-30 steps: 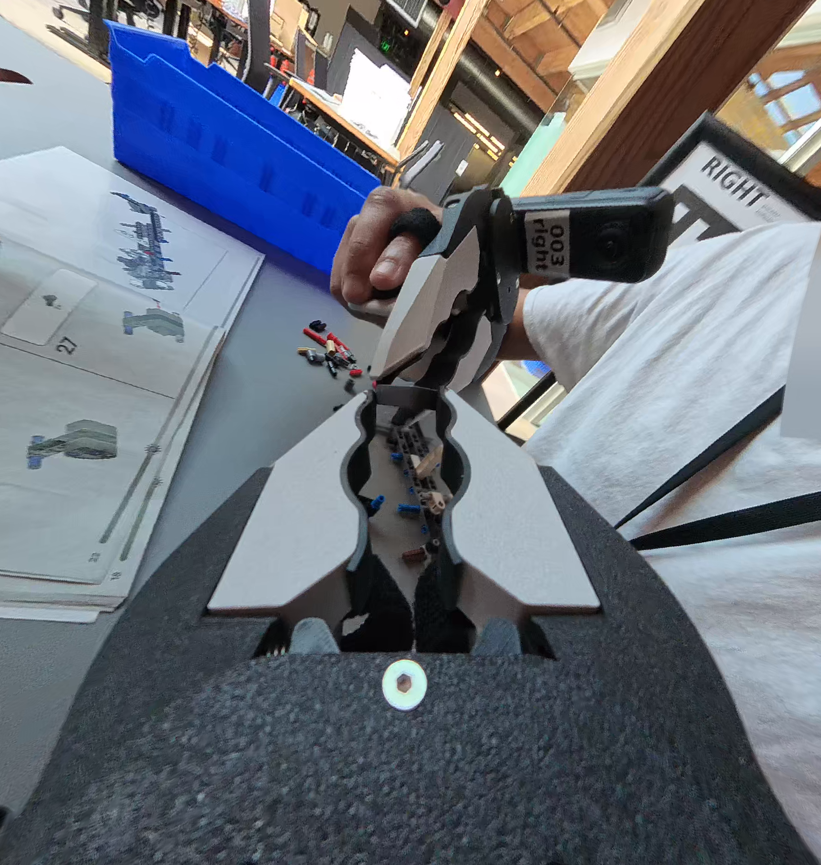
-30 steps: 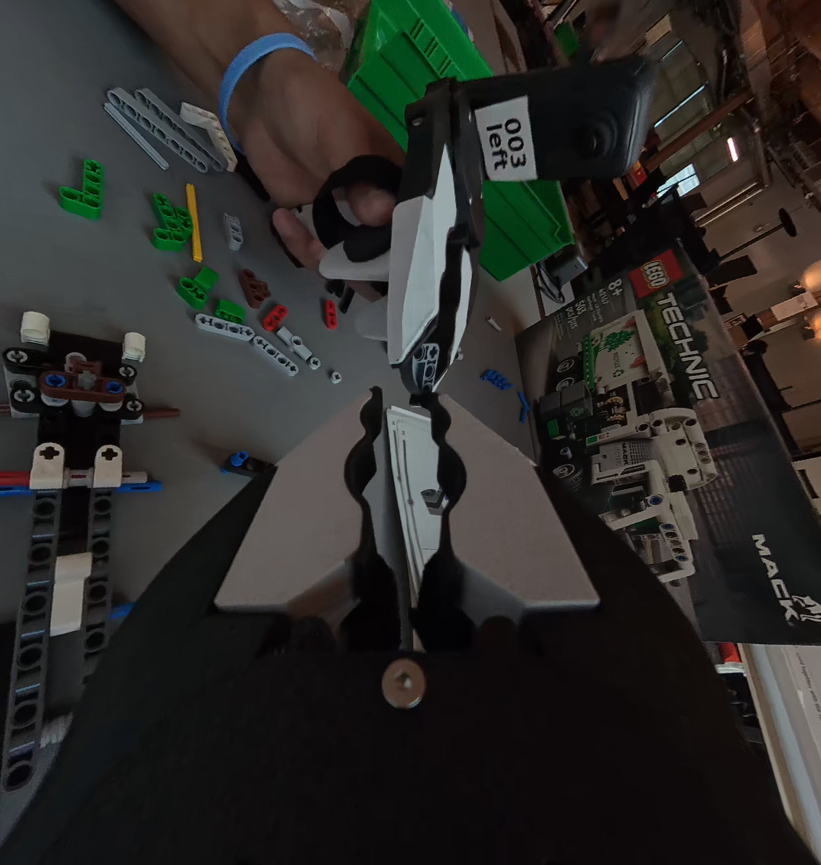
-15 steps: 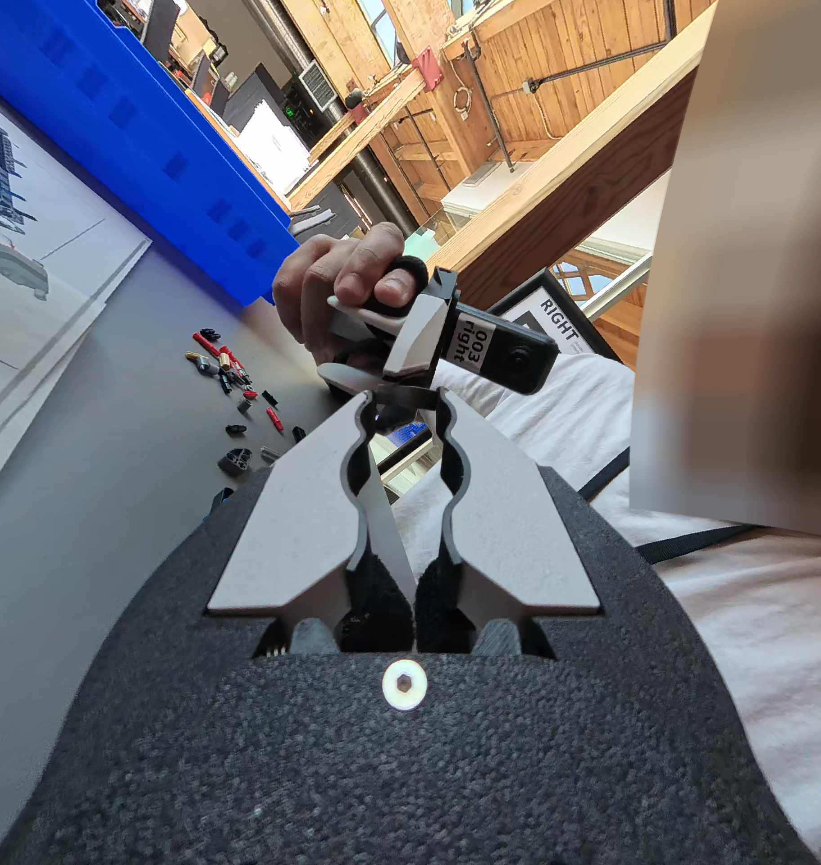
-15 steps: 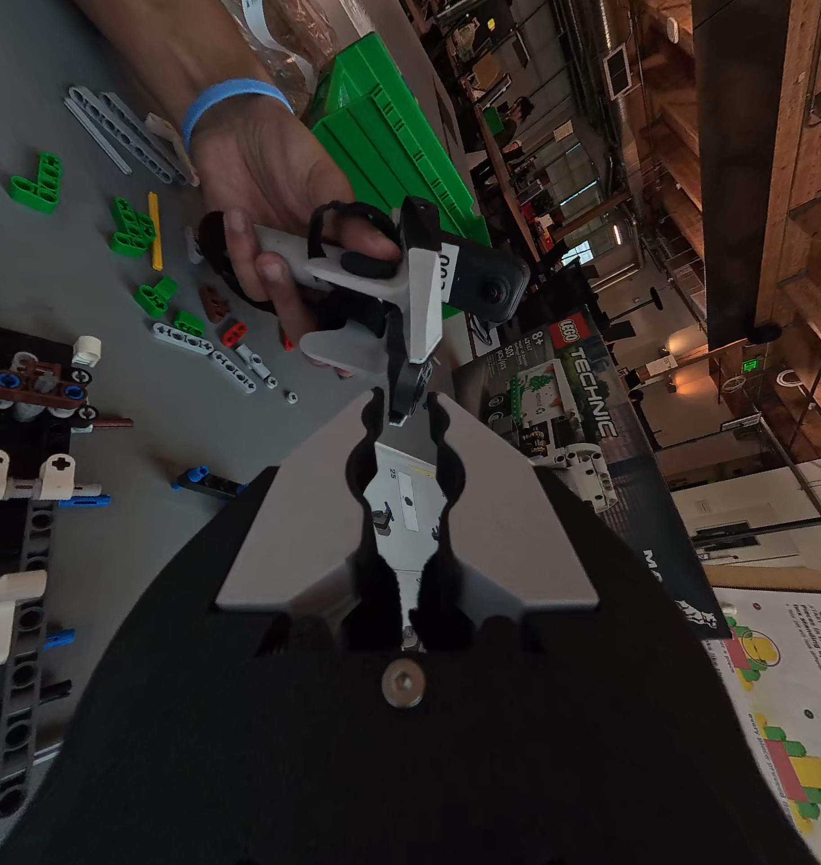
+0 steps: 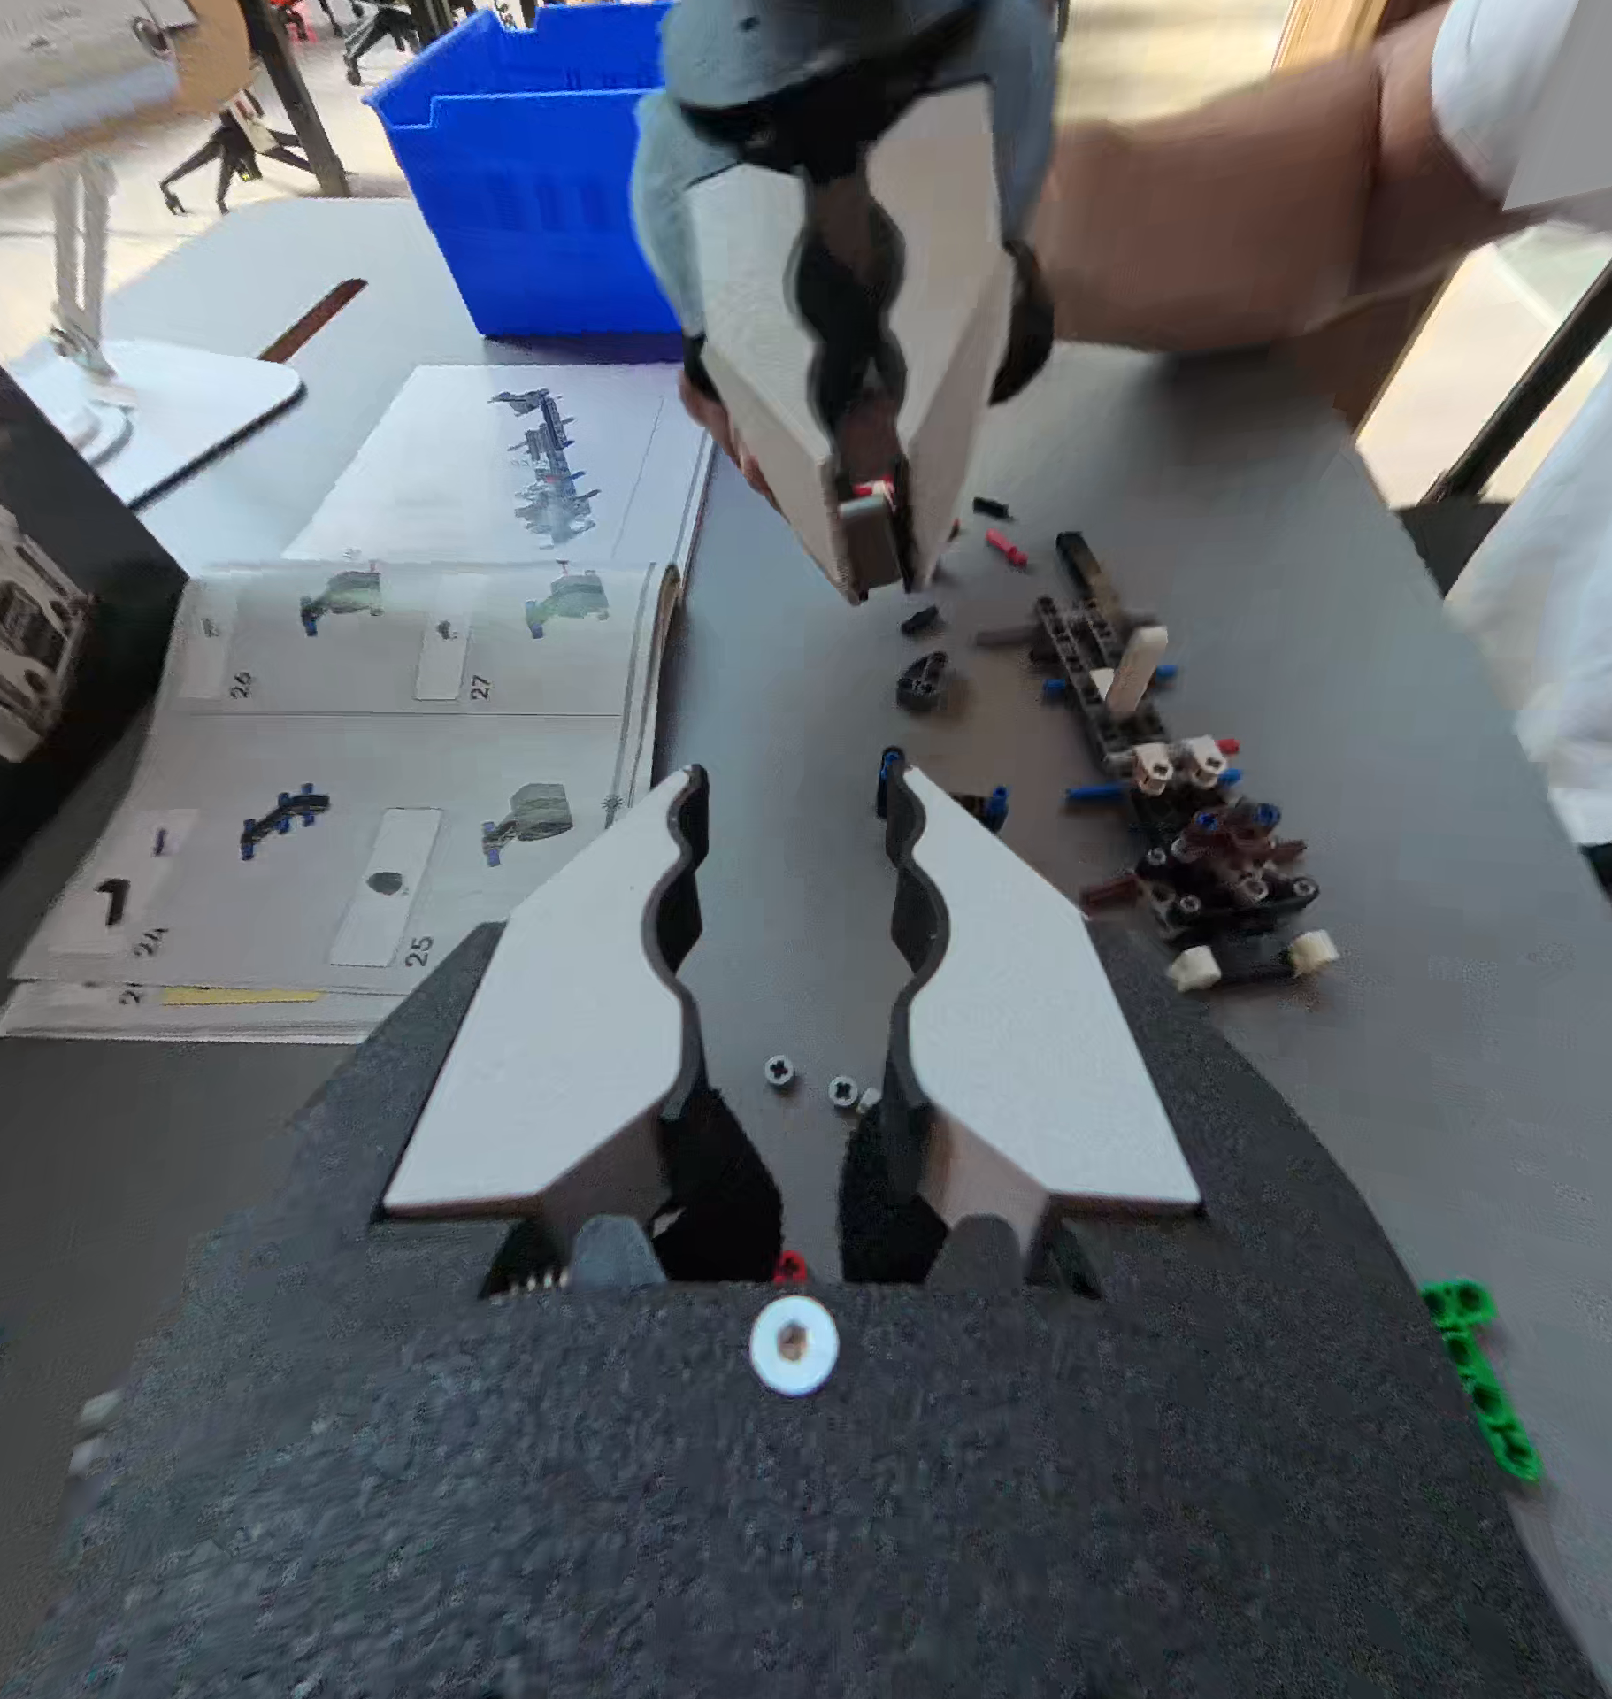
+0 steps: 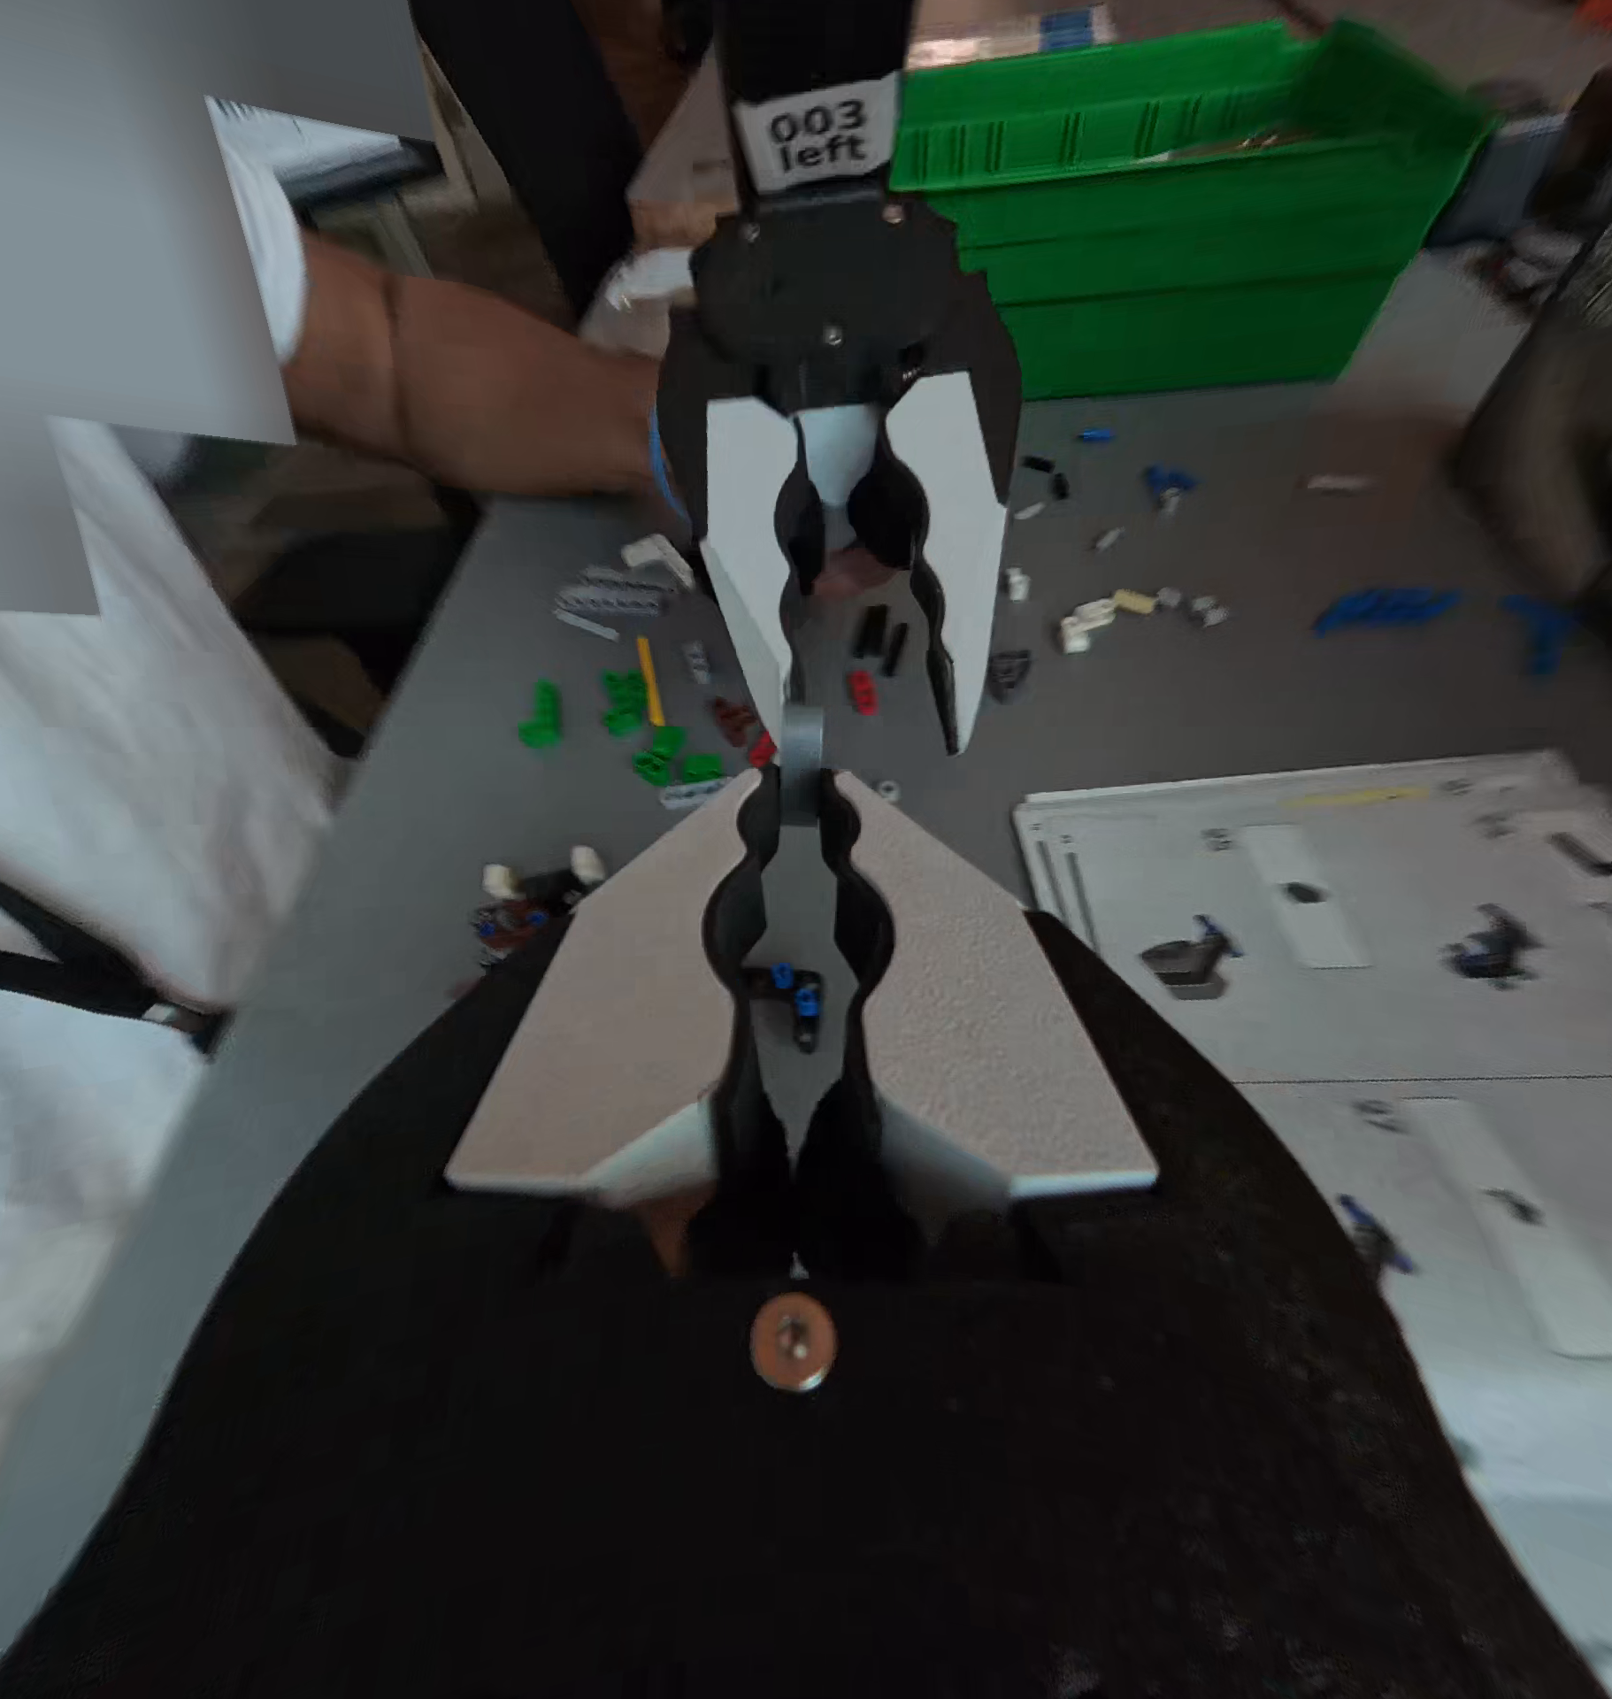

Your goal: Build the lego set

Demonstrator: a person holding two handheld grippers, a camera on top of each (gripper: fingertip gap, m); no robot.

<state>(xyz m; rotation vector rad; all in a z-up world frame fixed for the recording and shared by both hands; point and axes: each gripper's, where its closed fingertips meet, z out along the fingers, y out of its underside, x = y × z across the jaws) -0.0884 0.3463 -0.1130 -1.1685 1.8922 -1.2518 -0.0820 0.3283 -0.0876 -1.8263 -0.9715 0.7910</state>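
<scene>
Screws (image 5: 811,1081), two tiny grey ones, lie on the dark worktop (image 5: 784,919) between the wide-apart fingers of your left claw (image 5: 791,781), which holds nothing, with a black piece with blue pins (image 5: 986,804) just beside its right fingertip. Your right claw (image 6: 798,781) is pinched tight on a flat grey piece (image 6: 802,763), both pads pressing its sides, and it hangs above the worktop facing the left claw. Farther off sit the long dark build (image 5: 1179,800), the open booklet (image 5: 398,717), green bricks (image 6: 646,726), a blue bin (image 5: 536,184) and a green bin (image 6: 1179,221).
</scene>
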